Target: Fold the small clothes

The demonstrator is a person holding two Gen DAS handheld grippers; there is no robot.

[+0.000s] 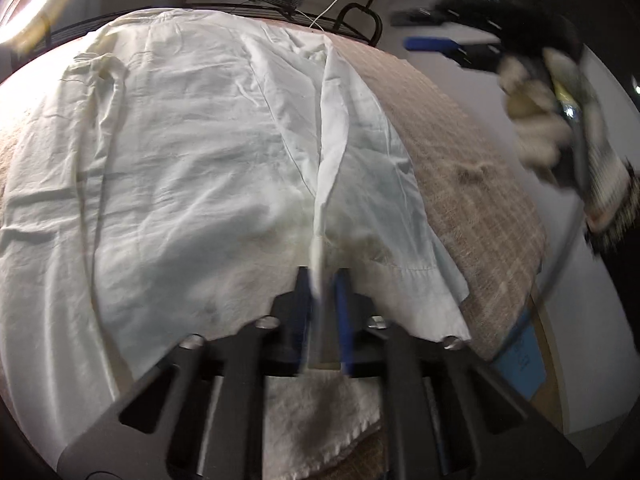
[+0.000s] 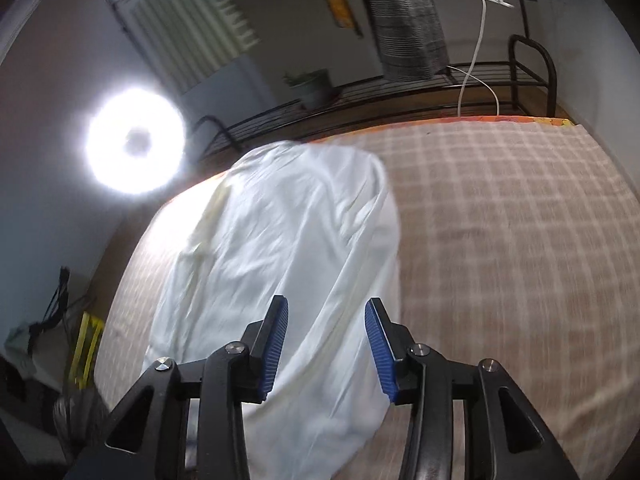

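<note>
A white garment [image 1: 192,168] lies spread over a checked beige bedcover [image 1: 460,160]. My left gripper [image 1: 324,280] is shut on a raised fold of the garment's near edge, with the cloth pinched between the blue pads. In the right wrist view the same white garment [image 2: 280,248] lies on the checked cover [image 2: 500,220]. My right gripper [image 2: 326,320] is open and empty, held above the garment's near right edge. The right gripper [image 1: 432,44] also shows in the left wrist view at the upper right, held by a gloved hand [image 1: 540,120].
A black metal rack [image 2: 400,92] stands behind the bed, with a potted plant [image 2: 312,84], a hanging checked cloth [image 2: 408,20] and a white cable [image 2: 476,60]. A bright ring light [image 2: 134,140] glares at the left. The bed's right edge [image 1: 532,272] drops off.
</note>
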